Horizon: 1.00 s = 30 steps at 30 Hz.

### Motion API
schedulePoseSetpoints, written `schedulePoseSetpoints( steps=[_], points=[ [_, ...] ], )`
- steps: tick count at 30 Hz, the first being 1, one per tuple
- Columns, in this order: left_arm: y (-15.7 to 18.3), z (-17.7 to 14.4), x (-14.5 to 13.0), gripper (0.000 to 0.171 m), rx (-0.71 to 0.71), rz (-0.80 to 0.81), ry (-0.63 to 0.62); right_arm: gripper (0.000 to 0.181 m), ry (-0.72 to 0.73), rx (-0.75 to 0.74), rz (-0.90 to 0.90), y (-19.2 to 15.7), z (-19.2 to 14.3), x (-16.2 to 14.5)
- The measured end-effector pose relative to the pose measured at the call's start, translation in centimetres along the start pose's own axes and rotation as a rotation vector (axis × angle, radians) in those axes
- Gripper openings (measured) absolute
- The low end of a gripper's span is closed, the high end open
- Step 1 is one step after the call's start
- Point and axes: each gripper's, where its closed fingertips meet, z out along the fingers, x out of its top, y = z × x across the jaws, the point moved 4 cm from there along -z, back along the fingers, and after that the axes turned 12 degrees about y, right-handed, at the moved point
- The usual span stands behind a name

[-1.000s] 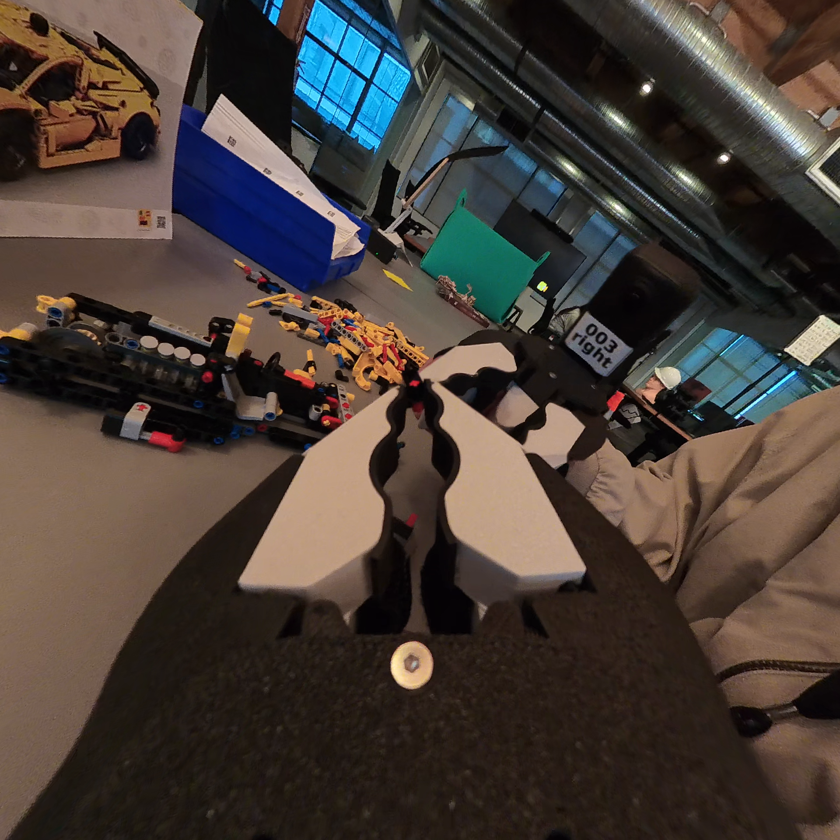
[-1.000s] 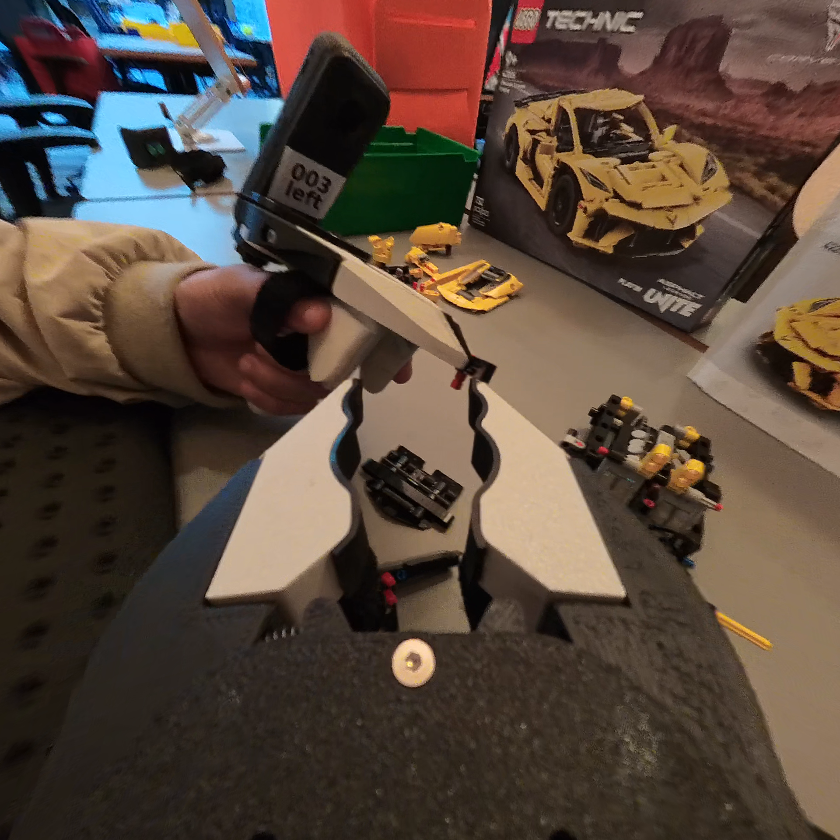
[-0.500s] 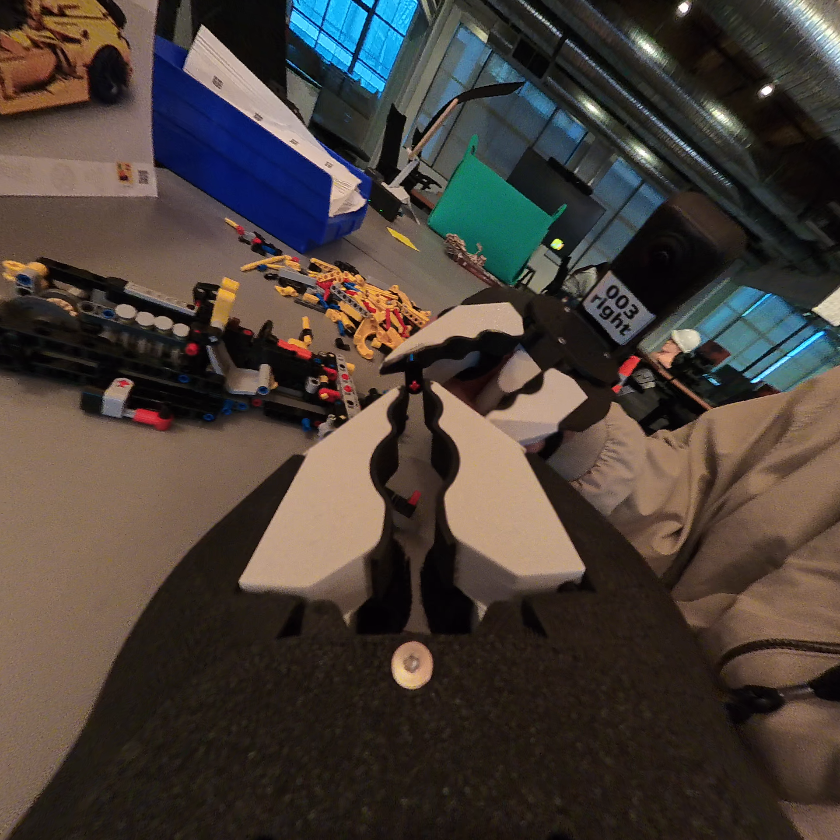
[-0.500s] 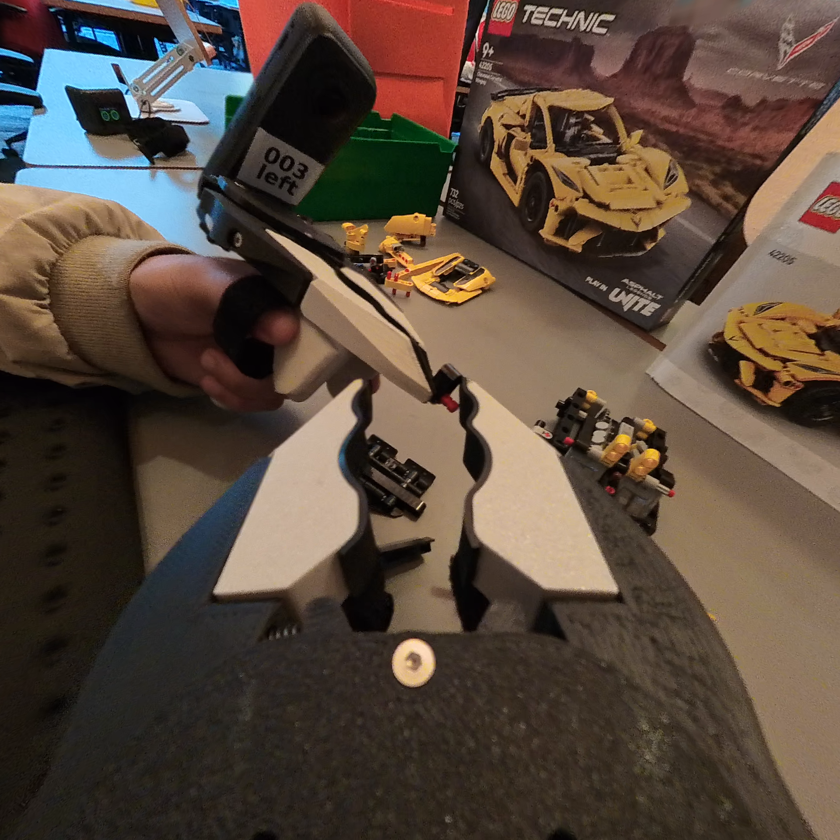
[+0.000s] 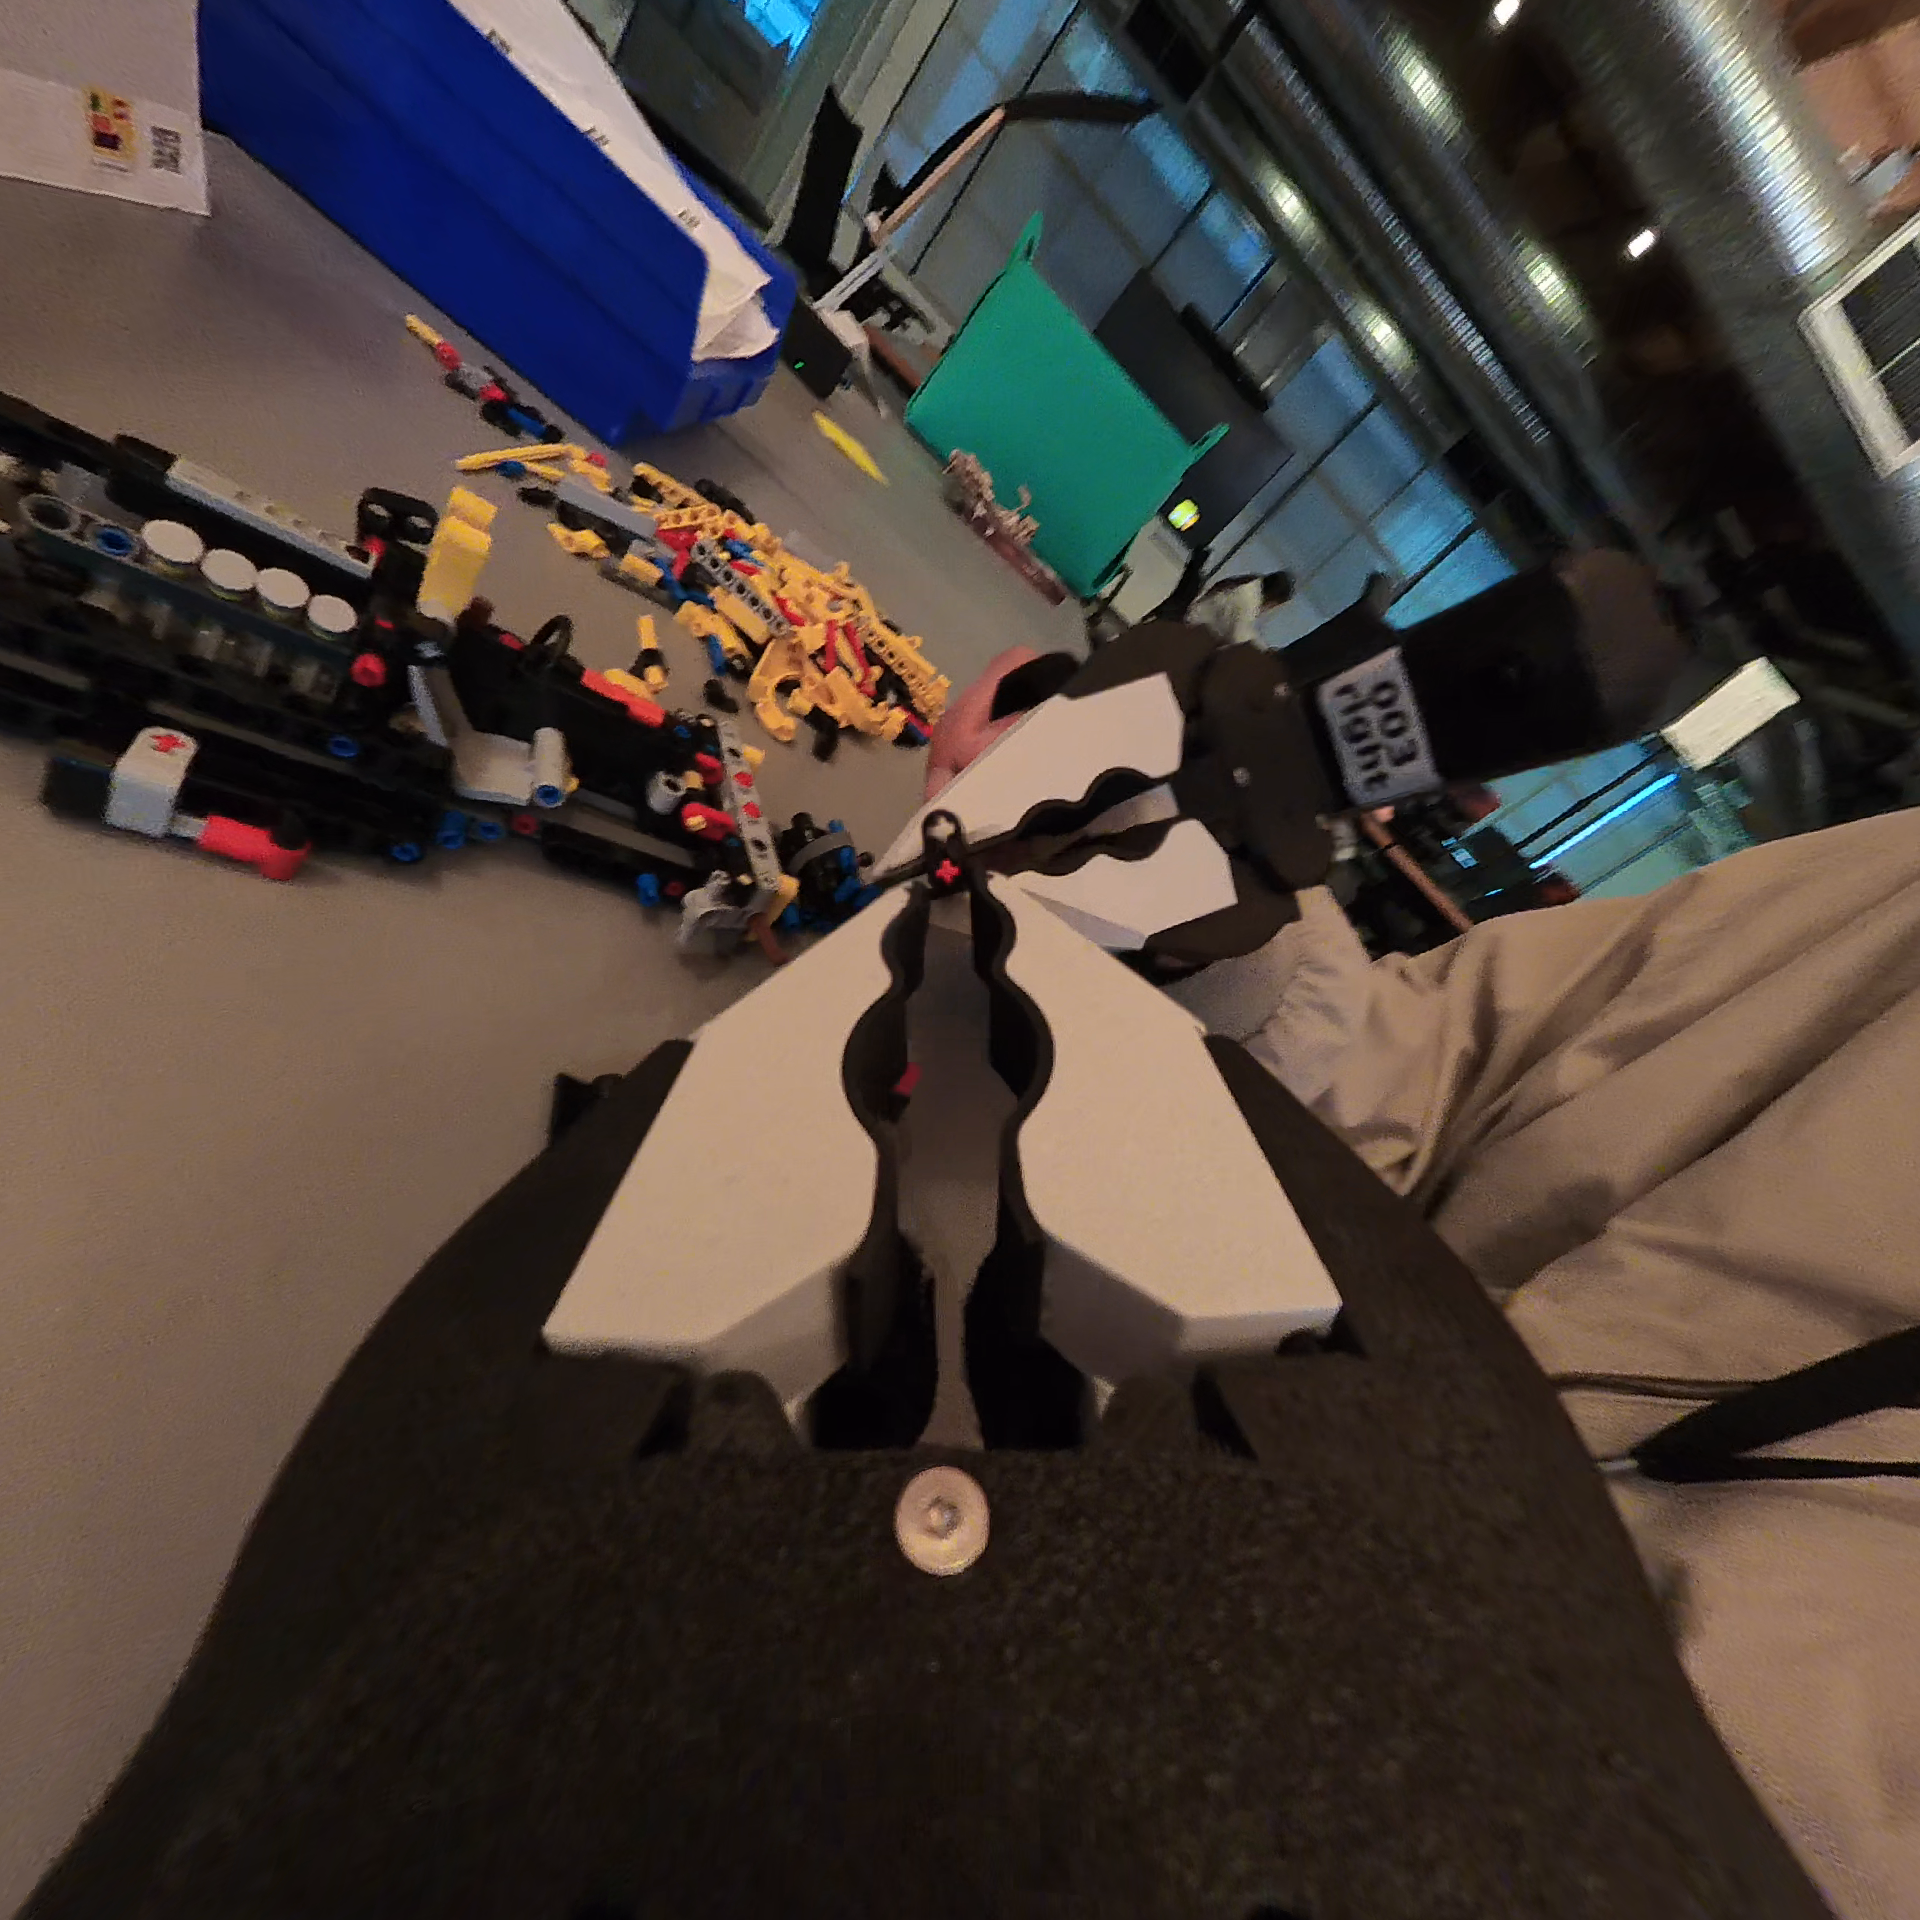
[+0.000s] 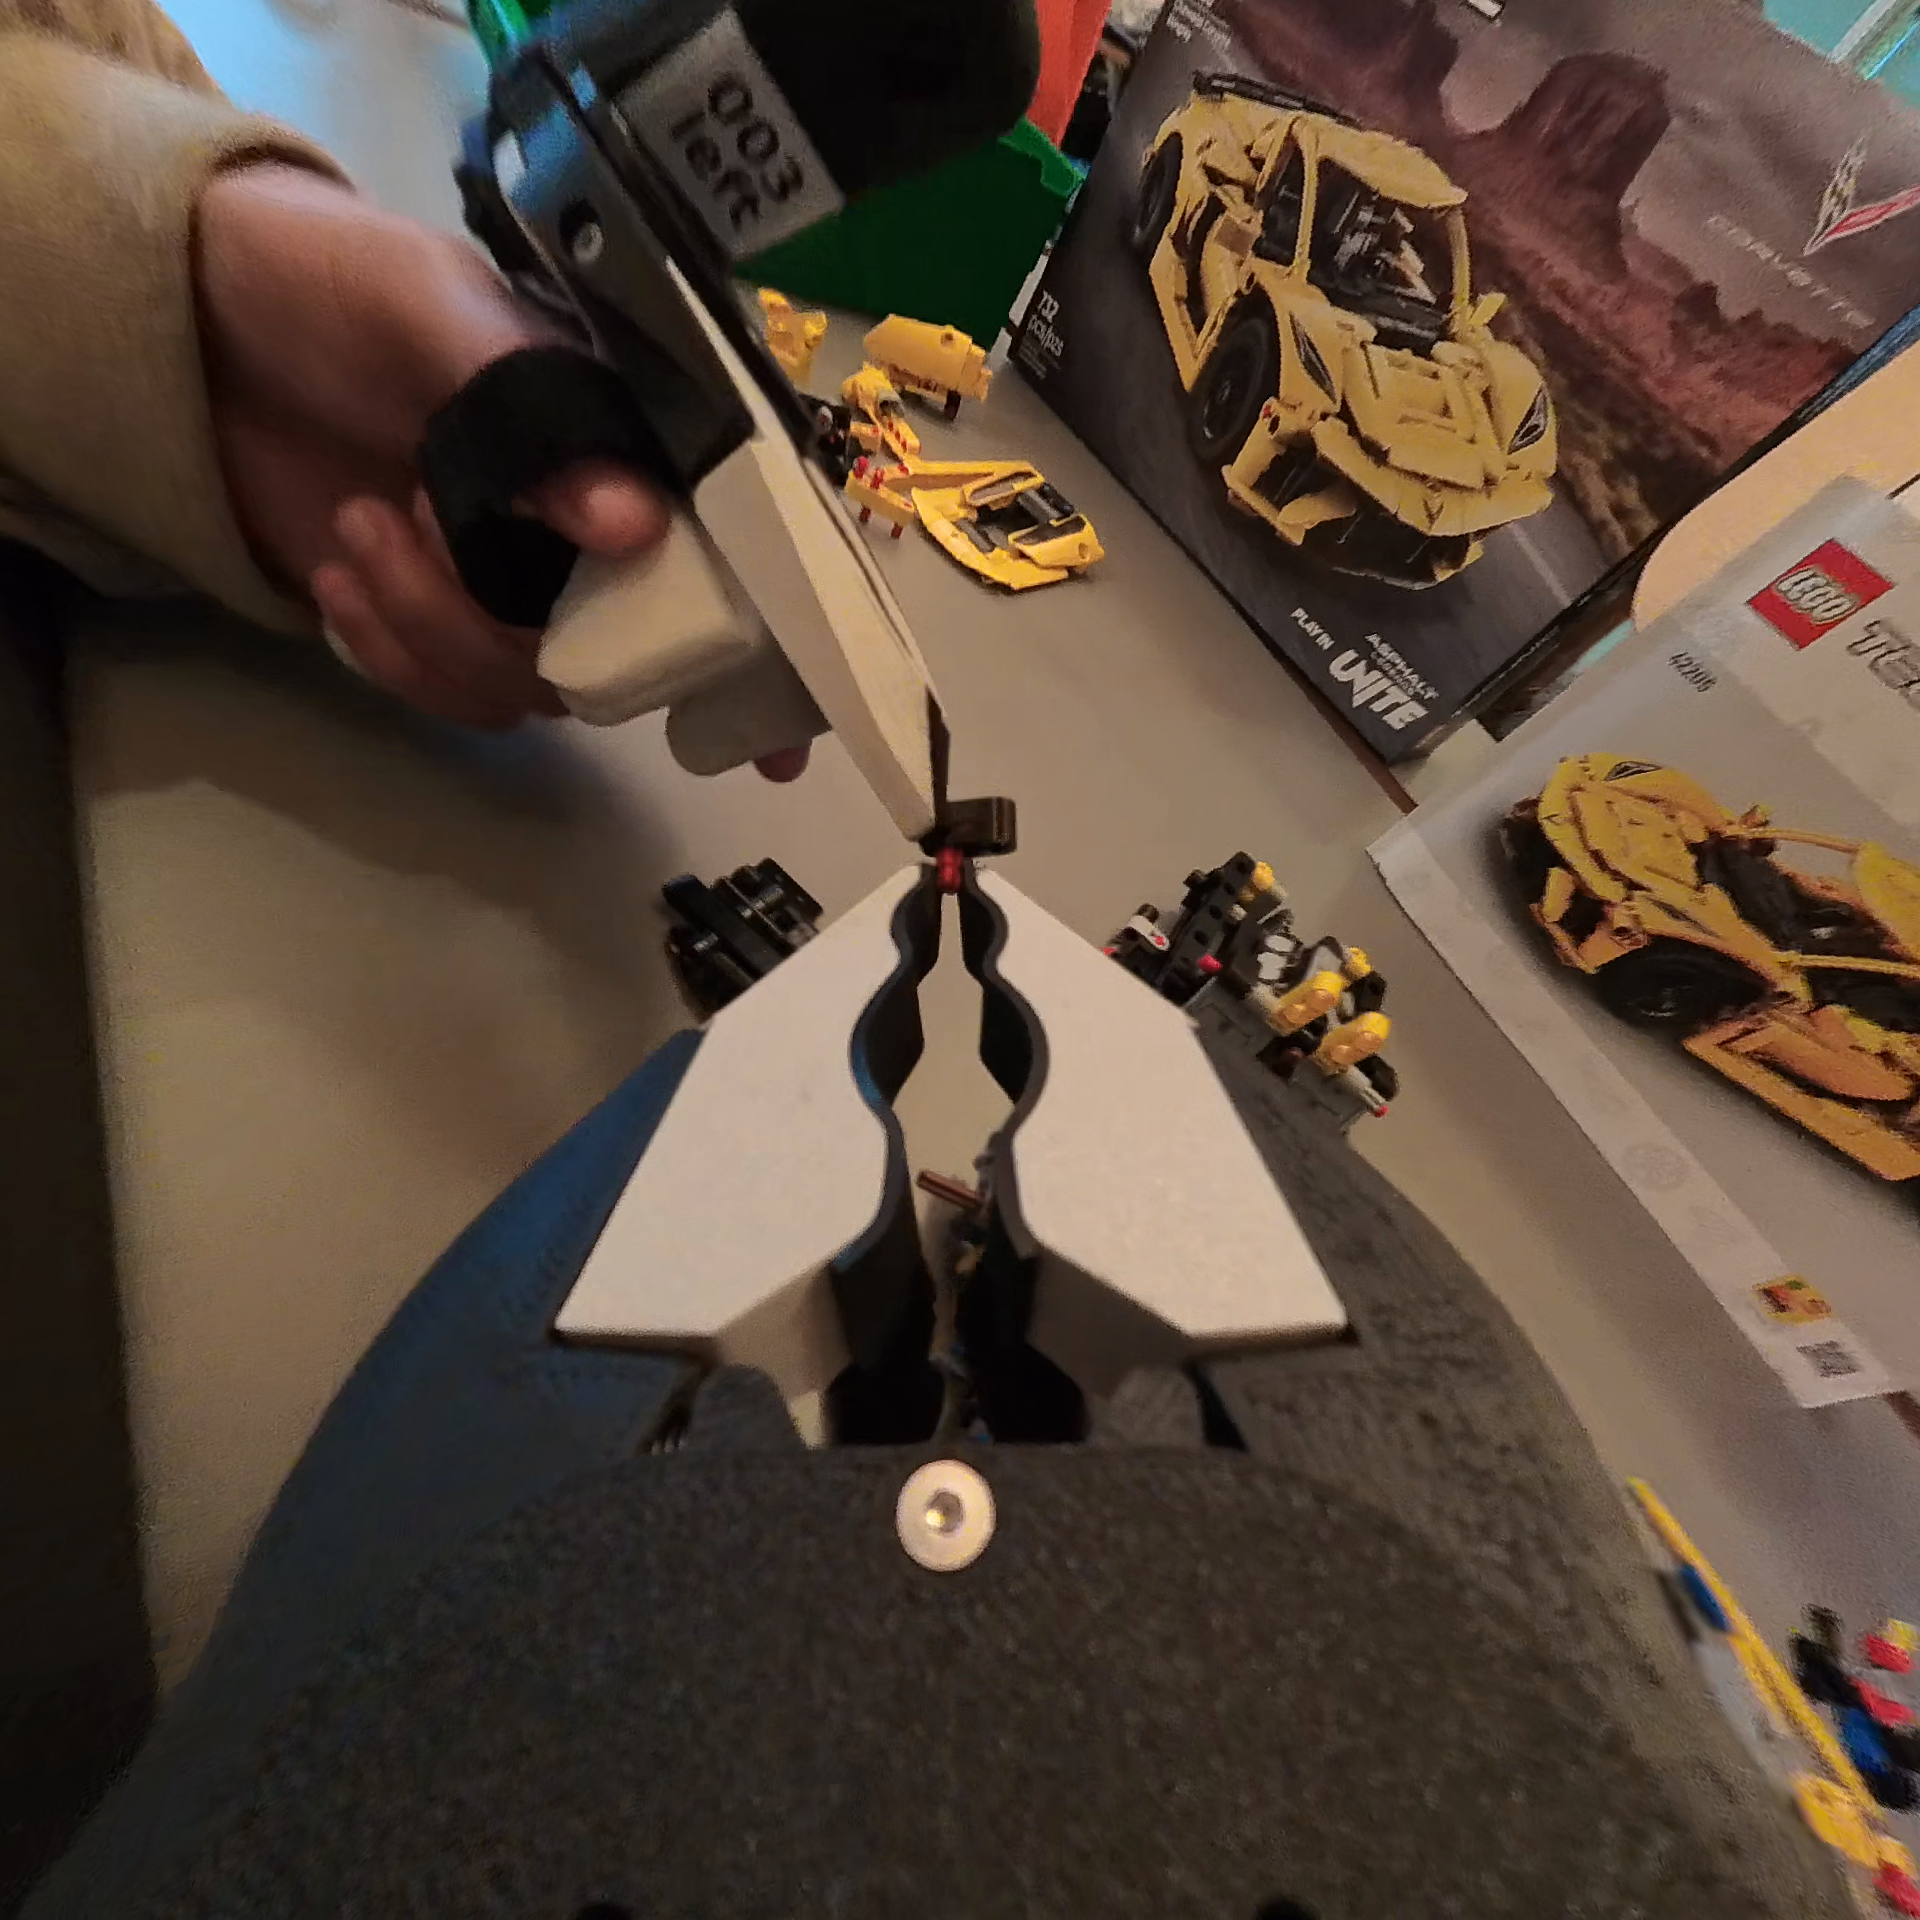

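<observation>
Left wrist view: the left gripper (image 5: 943,883) fills the lower centre of the frame, its jaws drawn nearly together at the tips and pinching a small black connector with a red pin (image 5: 943,868). The right gripper (image 5: 971,844) comes in from the right of the frame, turned on its side, its jaws narrow and its tips meeting the same small piece. At left centre a long black chassis assembly (image 5: 312,686) lies on the grey counter (image 5: 260,1091). Beyond it, near the centre, sits a loose pile of yellow, red and blue parts (image 5: 790,634). A blue bin (image 5: 488,208) at upper left holds white paper sheets (image 5: 644,156) that lean out over its rim. A green bin (image 5: 1039,436) stands farther back, tilted; its contents cannot be seen. A beige sleeve (image 5: 1610,1091) fills the right side.

Right wrist view: the right gripper (image 6: 948,883) has its jaws closed to a narrow gap on the red pin (image 6: 948,868), which joins a black connector (image 6: 982,821) pinched at the tip of the left gripper (image 6: 940,800), coming down from the upper left in a hand (image 6: 353,447). A small black part (image 6: 738,920) lies on the counter (image 6: 312,1039) at left centre, and a black and yellow subassembly (image 6: 1278,997) at right centre. A yellow body panel (image 6: 997,520) lies above the centre, before a green bin (image 6: 935,239) whose inside is hidden. The printed box (image 6: 1455,312) stands at upper right, with an instruction booklet (image 6: 1714,987) at right.
</observation>
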Motion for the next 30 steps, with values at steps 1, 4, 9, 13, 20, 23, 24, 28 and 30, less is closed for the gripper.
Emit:
schedulePoseSetpoints(
  steps=[1, 4, 9, 13, 20, 23, 24, 28, 30],
  points=[
    [-0.3, 0.0, -0.1, 0.014, 0.025, 0.023, -0.013, 0.002, -0.014, -0.007, -0.038, -0.1, 0.0, -0.1],
    [-0.3, 0.1, -0.3, 0.022, 0.033, 0.032, -0.029, 0.002, -0.06, -0.002, -0.119, -0.6, 0.4, -0.6],
    [-0.4, 0.0, -0.4, 0.008, 0.044, 0.06, -0.04, 0.002, -0.07, 0.014, -0.109, -0.9, 0.5, -0.8],
    [0.4, -0.2, -0.1, 0.007, 0.006, 0.082, -0.019, 0.003, -0.026, 0.06, 0.126, -0.9, 0.2, -0.2],
    [3.7, -1.1, 2.5, 0.006, -0.209, 0.099, 0.17, 0.025, 0.316, 0.346, 0.847, 0.3, -1.7, 3.4],
    [4.2, -0.9, 2.2, 0.006, -0.217, 0.147, 0.159, 0.021, 0.396, 0.401, 0.907, 0.4, -2.1, 4.4],
    [4.3, -0.8, 2.1, 0.006, -0.22, 0.154, 0.157, 0.018, 0.411, 0.42, 0.918, 0.3, -2.2, 4.6],
    [4.3, -0.6, 1.8, 0.006, -0.219, 0.166, 0.149, 0.009, 0.386, 0.407, 0.905, 0.3, -2.2, 4.2],
    [4.3, -0.6, 1.9, 0.007, -0.215, 0.169, 0.151, 0.012, 0.354, 0.385, 0.891, 0.3, -1.9, 3.7]
  ],
)
